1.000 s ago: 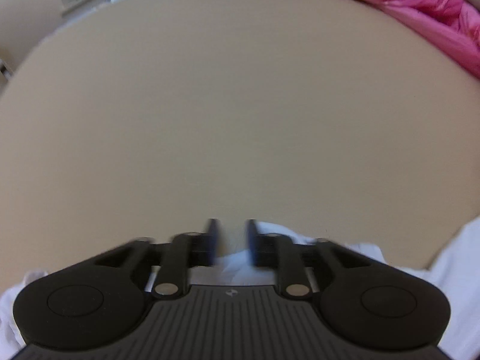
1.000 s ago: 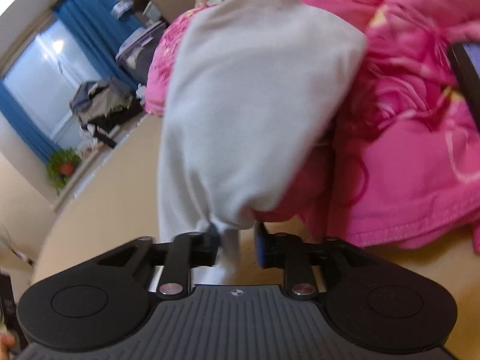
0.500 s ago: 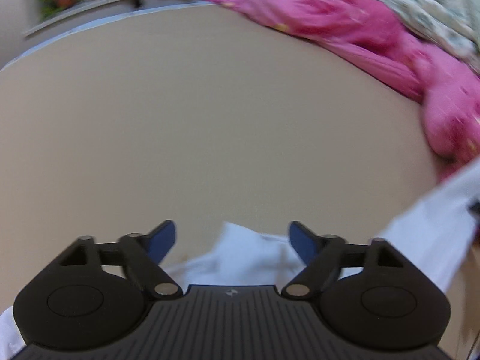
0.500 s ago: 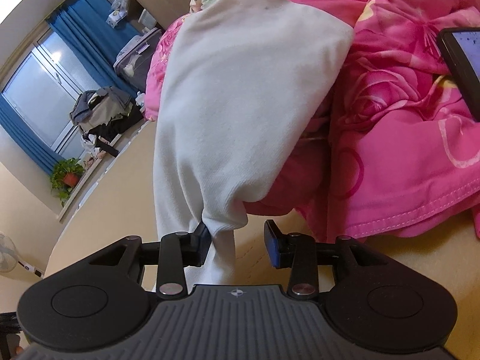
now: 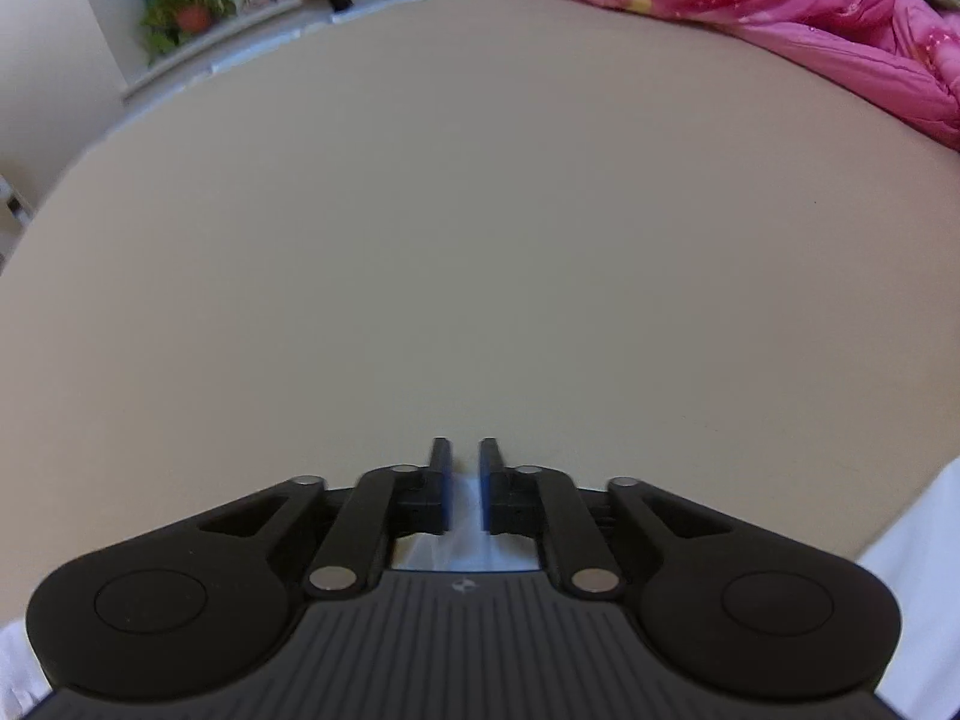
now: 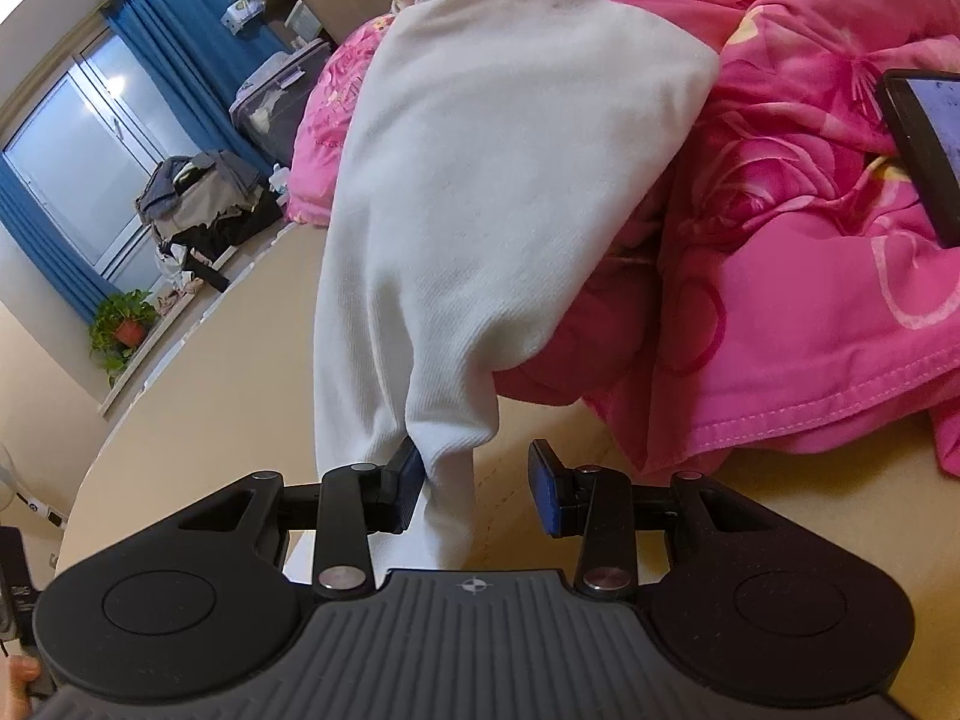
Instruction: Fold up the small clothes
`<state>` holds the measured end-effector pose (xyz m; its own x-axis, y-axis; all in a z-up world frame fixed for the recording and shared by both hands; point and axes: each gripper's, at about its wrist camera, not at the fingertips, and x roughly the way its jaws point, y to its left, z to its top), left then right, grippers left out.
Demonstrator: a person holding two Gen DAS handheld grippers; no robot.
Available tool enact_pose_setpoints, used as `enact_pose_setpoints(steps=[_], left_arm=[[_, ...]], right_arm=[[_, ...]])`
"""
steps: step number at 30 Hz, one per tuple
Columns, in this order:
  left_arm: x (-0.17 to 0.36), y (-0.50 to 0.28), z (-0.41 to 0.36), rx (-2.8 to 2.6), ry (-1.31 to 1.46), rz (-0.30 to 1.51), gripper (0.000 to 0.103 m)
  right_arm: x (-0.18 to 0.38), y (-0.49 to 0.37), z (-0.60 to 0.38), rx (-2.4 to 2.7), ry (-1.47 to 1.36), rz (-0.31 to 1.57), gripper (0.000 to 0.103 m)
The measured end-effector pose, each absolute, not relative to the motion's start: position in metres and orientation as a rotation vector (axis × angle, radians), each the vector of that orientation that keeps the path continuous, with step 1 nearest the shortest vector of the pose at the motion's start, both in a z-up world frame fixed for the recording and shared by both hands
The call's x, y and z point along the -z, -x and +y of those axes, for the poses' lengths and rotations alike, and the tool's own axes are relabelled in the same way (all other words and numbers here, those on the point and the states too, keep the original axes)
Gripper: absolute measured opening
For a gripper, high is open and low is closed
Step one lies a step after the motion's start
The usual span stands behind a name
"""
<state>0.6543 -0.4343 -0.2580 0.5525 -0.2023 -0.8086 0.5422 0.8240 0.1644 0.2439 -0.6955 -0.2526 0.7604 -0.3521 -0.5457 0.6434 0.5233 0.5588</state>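
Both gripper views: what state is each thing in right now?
Left gripper: nearly shut, pinching white cloth.
Right gripper: open, cloth between its fingers.
White garment: draped over the pink quilt, trailing onto the bed.
Pink quilt: crumpled.
Phone: screen lit.

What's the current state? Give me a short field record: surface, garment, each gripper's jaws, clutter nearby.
surface: beige bed surface
garment: white garment, draped up against the pink quilt, lower end hanging between the right jaws
left gripper: jaws nearly closed, a strip of white cloth between them
right gripper: jaws open, cloth touches the left pad only
clutter: dark phone lying on the quilt; potted plant on the window ledge
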Motion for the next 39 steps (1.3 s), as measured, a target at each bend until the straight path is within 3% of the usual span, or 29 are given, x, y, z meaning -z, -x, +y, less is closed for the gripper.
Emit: enact_pose_setpoints(steps=[2, 3, 4, 10, 14, 20, 27, 33, 39], left_arm=[[0.247, -0.652, -0.423, 0.489, -0.371, 0.896, 0.046], [0.240, -0.651, -0.409, 0.497, -0.342, 0.893, 0.075], [0.224, -0.644, -0.394, 0.504, -0.308, 0.881, 0.093], [0.197, -0.589, -0.260, 0.321, -0.226, 0.939, 0.096], [0.180, -0.536, -0.169, 0.094, -0.304, 0.972, 0.096], [0.147, -0.437, -0.058, 0.007, -0.261, 0.988, 0.096], [0.124, -0.363, -0.012, 0.000, -0.224, 0.953, 0.096], [0.111, -0.328, 0.019, -0.016, -0.171, 0.944, 0.096], [0.116, -0.348, 0.070, 0.019, 0.022, 0.970, 0.096]], right_arm=[[0.245, -0.238, -0.690, 0.623, -0.823, 0.399, 0.043], [0.239, -0.234, -0.685, 0.624, -0.813, 0.399, 0.045], [0.233, -0.229, -0.677, 0.626, -0.795, 0.400, 0.052], [0.192, -0.205, -0.581, 0.530, -0.508, 0.503, 0.071], [0.179, -0.205, -0.489, 0.406, -0.328, 0.627, 0.078], [0.151, -0.205, -0.384, 0.278, -0.276, 0.680, 0.080], [0.108, -0.182, -0.311, 0.205, -0.255, 0.654, 0.081], [0.098, -0.161, -0.281, 0.190, -0.195, 0.672, 0.083], [0.108, -0.165, -0.267, 0.185, -0.190, 0.729, 0.083]])
